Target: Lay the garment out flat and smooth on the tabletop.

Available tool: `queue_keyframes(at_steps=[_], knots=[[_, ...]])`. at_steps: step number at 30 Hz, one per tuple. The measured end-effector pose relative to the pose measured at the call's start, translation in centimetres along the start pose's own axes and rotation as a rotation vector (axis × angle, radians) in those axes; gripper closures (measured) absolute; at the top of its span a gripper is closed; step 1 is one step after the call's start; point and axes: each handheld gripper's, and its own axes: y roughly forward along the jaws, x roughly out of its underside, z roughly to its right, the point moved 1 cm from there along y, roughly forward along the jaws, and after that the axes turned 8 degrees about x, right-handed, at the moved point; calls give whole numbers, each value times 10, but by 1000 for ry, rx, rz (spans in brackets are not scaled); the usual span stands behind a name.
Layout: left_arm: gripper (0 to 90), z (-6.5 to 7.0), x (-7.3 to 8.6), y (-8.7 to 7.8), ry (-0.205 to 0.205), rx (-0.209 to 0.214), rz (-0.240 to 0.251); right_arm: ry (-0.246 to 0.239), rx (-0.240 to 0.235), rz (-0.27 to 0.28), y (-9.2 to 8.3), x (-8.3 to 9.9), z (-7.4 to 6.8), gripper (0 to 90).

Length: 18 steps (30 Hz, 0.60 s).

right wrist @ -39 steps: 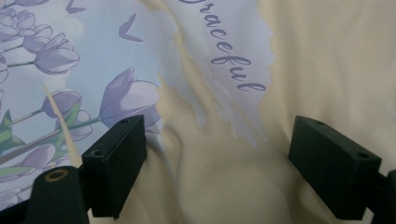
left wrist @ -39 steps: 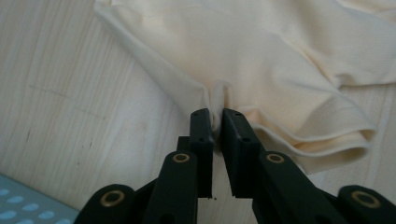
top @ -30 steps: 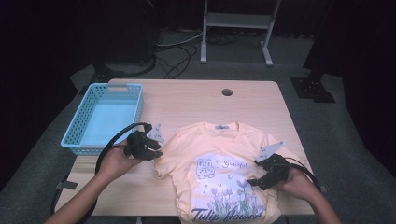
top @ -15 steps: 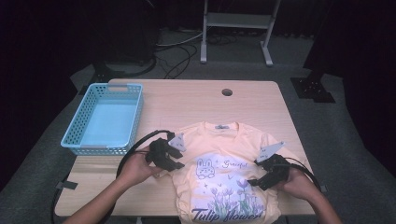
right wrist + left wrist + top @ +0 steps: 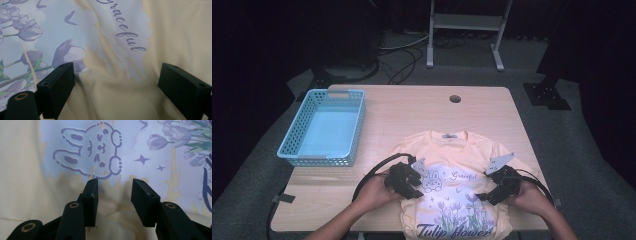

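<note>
The wooden worktop (image 5: 412, 115) carries two things: a yellow T-shirt (image 5: 452, 150) spread print-up at the near edge toward the right corner, its hem hanging over that edge, and an empty blue basket (image 5: 324, 127) well apart by the left edge, probably waiting for the shirt once folded. The shirt lies flat with its collar toward the far edge, and both sleeves look already turned in over the body, so the sides run nearly straight. The left gripper (image 5: 408, 181) sits over the shirt's left side beside the rabbit print (image 5: 92, 155); its jaws have just been opening and now stand at a middling gap, with a soft ridge of cloth lying between them that the pads do not press, which reads as letting go of a fold just laid down. The right gripper (image 5: 501, 186) rests on the shirt's right side by the tulip print (image 5: 27, 32), jaws spread wide over slack cloth, gripping nothing, likely poised for the next pinch.
</note>
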Motion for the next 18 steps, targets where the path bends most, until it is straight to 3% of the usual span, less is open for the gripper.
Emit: queue_keyframes(at_steps=[3,6,11,18], knots=[[551,-2,1,-1,-32,17,20,-1,0,-17,1,-3,-1,108],[529,-5,3,-2,-44,1,19,-5,-2,-23,2,-5,-1,97],[503,-11,3,-4,-30,-53,-29,-23,-11,-37,5,-9,1,78],[495,-28,8,-10,-65,-52,-13,-30,-11,-51,13,-21,5,61]])
